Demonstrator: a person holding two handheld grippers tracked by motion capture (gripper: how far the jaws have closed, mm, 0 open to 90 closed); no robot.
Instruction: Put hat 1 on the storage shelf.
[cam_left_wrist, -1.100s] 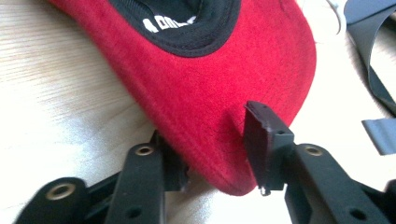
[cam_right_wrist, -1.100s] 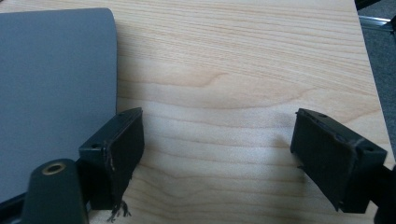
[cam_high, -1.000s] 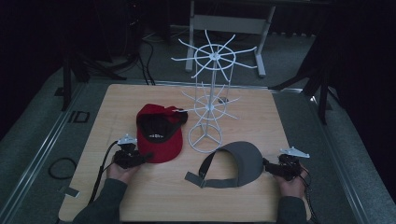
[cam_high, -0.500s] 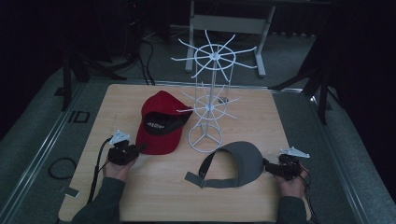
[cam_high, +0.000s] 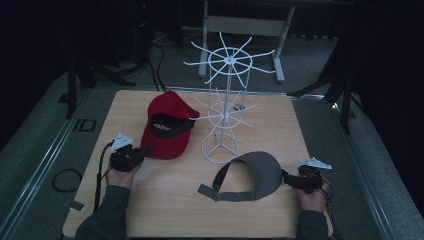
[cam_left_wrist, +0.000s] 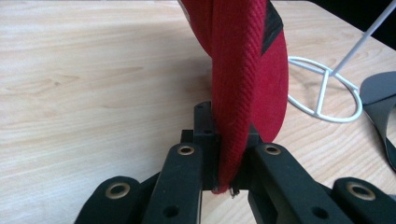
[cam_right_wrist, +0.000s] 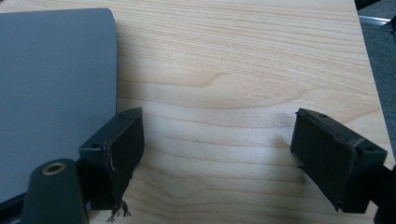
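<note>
High view: left claw (cam_high: 145, 150) is clamped on the brim edge of the red cap (cam_high: 167, 127), which sits tilted up just left of the white wire rack (cam_high: 222, 112) on the tabletop (cam_high: 165, 200); left gripper view shows the brim pinched edge-on between the jaws. Right claw (cam_high: 286, 177) stands wide with nothing in it, just right of the grey visor (cam_high: 255, 175), which lies flat in front of the rack's base.

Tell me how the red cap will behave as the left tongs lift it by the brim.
The red cap is pinched at its brim edge by the left tongs, and that thick woven brim will probably stay stiff. The soft crown may sag or swing. It looks light, so it could catch the wire rack beside it.
</note>
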